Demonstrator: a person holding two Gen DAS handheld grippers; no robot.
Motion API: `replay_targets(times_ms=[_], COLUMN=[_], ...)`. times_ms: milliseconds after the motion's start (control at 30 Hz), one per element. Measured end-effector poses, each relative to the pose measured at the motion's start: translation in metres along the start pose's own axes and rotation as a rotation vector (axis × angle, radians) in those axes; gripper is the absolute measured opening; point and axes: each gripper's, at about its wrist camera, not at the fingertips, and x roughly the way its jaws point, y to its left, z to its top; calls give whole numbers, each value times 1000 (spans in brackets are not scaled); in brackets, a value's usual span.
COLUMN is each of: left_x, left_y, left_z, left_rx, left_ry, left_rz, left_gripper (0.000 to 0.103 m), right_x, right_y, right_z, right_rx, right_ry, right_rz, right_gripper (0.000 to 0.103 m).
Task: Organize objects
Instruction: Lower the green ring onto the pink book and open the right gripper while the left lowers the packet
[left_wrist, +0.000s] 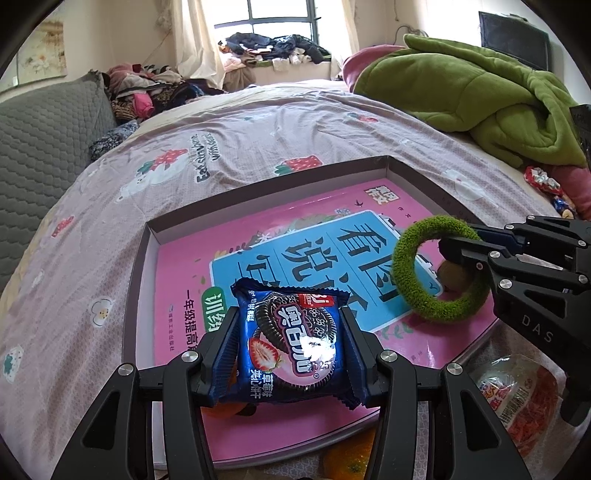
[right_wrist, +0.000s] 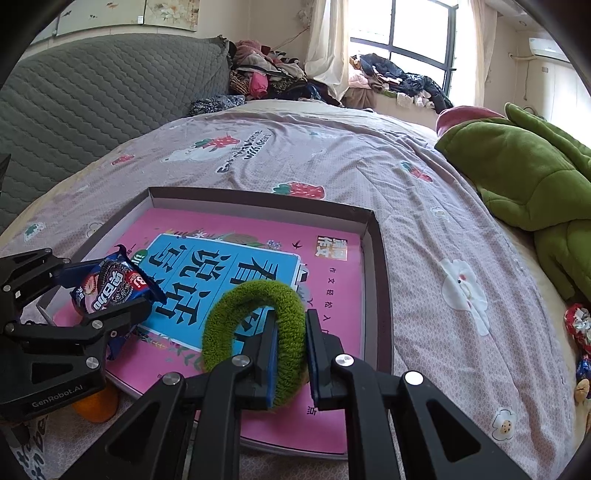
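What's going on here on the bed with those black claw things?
A person is tidying small items into a shallow box on the bed, using a handheld tool in each hand. The left tool grips a blue cookie packet, held above the near end of the box. The right tool pinches a fuzzy green ring over the pink book lying in the box. An orange sits just outside the box.
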Motion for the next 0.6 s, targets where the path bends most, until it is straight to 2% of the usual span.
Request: replay_targets(times_ms=[600], left_x=[0], left_y=[1], left_z=[-6], left_rx=[-35], left_ry=[6], left_rz=[-30], left_gripper=[53], right_x=[0], right_y=[1], right_z=[1], right_rx=[-5], right_ry=[-12], right_rz=[-43], right_gripper=[16])
